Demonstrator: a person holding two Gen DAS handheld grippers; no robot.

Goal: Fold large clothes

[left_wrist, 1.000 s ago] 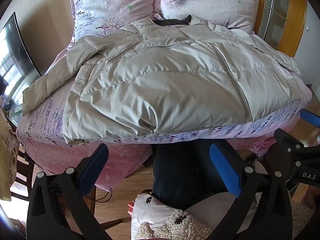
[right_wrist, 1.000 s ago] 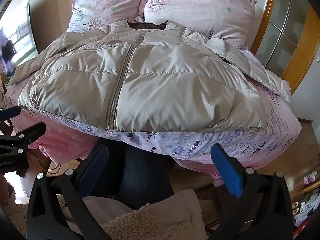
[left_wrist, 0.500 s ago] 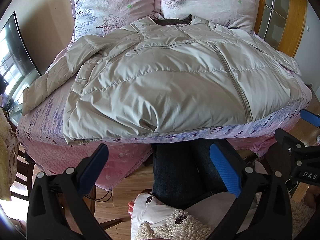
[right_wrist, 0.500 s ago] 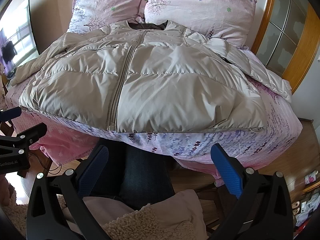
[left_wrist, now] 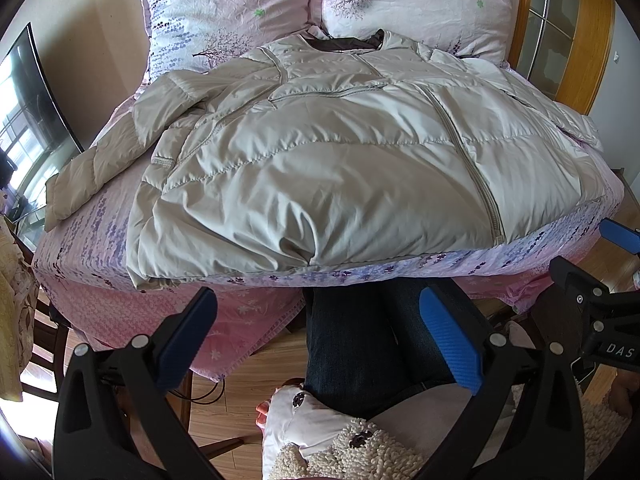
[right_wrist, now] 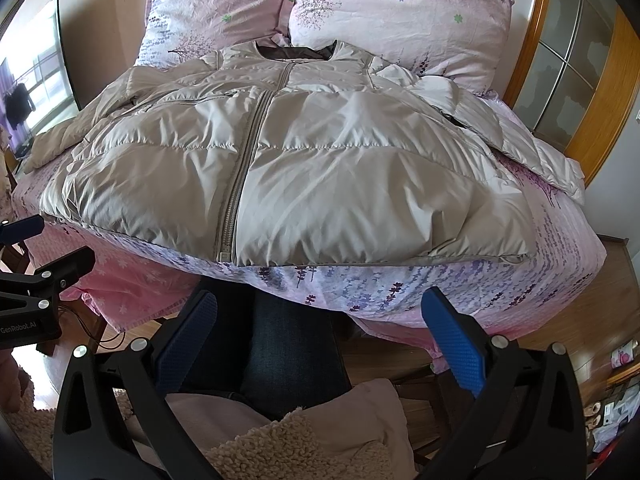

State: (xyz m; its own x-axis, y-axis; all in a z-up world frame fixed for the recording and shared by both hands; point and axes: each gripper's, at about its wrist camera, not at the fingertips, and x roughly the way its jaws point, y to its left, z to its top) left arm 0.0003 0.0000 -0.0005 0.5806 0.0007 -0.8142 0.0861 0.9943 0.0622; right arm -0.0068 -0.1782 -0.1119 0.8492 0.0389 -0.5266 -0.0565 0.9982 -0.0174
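Observation:
A beige quilted puffer jacket (left_wrist: 340,160) lies flat, front up and zipped, on a bed with a pink flowered sheet (left_wrist: 92,248); it also shows in the right wrist view (right_wrist: 320,168). One sleeve (left_wrist: 100,160) stretches left, the other sleeve (right_wrist: 532,148) lies out to the right. My left gripper (left_wrist: 320,328) is open and empty, held below the bed's near edge, short of the jacket's hem. My right gripper (right_wrist: 320,328) is open and empty, also below the near edge.
Two pink flowered pillows (right_wrist: 400,12) stand at the headboard behind the collar. A dark screen (left_wrist: 32,100) stands left of the bed. A wooden glazed frame (right_wrist: 580,60) is at the right. The person's jeans legs (left_wrist: 360,340) are between the grippers and the bed.
Both cameras have shifted slightly; the jacket sits a little lower and nearer in view. The jacket itself has not moved and both grippers stay open.

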